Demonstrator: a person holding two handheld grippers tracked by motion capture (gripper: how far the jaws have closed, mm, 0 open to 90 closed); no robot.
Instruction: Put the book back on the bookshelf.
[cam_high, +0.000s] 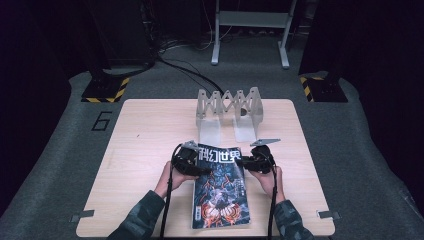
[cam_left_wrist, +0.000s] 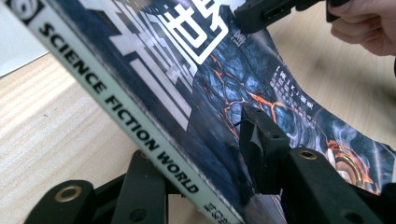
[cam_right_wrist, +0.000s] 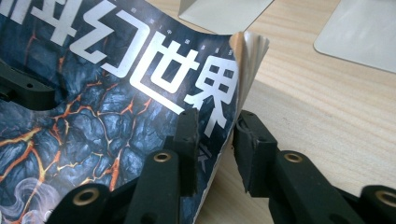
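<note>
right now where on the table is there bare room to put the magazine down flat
Bare wood lies left of the magazine, out to the table edge, and a narrower strip lies right of the right tool. The far middle is crowded by the grey rack. The left tool also grips the magazine.

Your pale wood surface (cam_high: 150, 150) stands on grey carpet (cam_high: 60, 150); dark room, hazard-striped stand bases (cam_high: 105, 90), cables (cam_high: 185, 70) behind.

The magazine (cam_left_wrist: 205, 107) hides the left gripper (cam_left_wrist: 201, 186) lower jaw's tip, seemingly.
</note>
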